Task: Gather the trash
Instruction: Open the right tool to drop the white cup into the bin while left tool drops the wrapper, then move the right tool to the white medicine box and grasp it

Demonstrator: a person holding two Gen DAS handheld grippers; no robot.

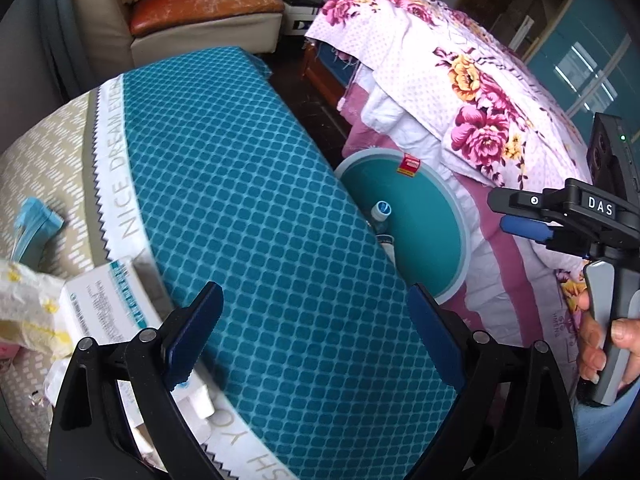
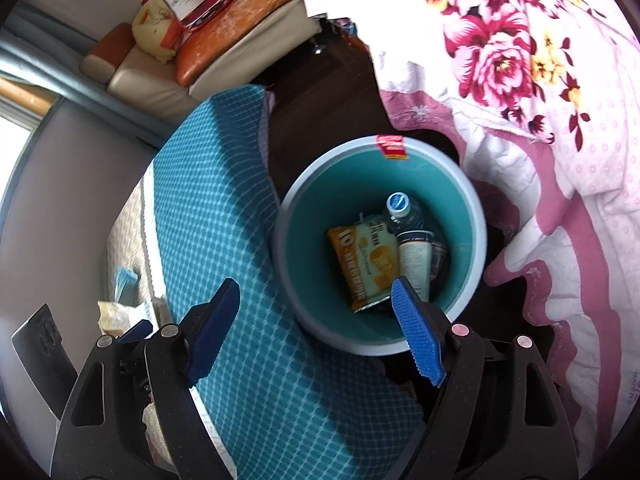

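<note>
A teal trash bin (image 2: 460, 184) with a pale rim stands on the dark floor between the table and the bed; it also shows in the left wrist view (image 1: 432, 216). Inside lie a yellow snack packet (image 2: 366, 264), a plastic bottle (image 2: 400, 206) and a printed cup (image 2: 416, 258). My right gripper (image 2: 316, 320) is open and empty above the bin's near rim; it shows in the left wrist view (image 1: 528, 220). My left gripper (image 1: 316, 328) is open and empty above the teal tablecloth (image 1: 248, 184). On the table's left lie a white box (image 1: 100, 304), a crumpled yellow-white wrapper (image 1: 28, 308) and a blue packet (image 1: 34, 228).
A bed with a floral quilt (image 1: 460, 92) is to the right of the bin. A sofa with an orange cushion (image 1: 200, 8) is at the back. A narrow strip of dark floor (image 1: 316, 120) runs between table and bed.
</note>
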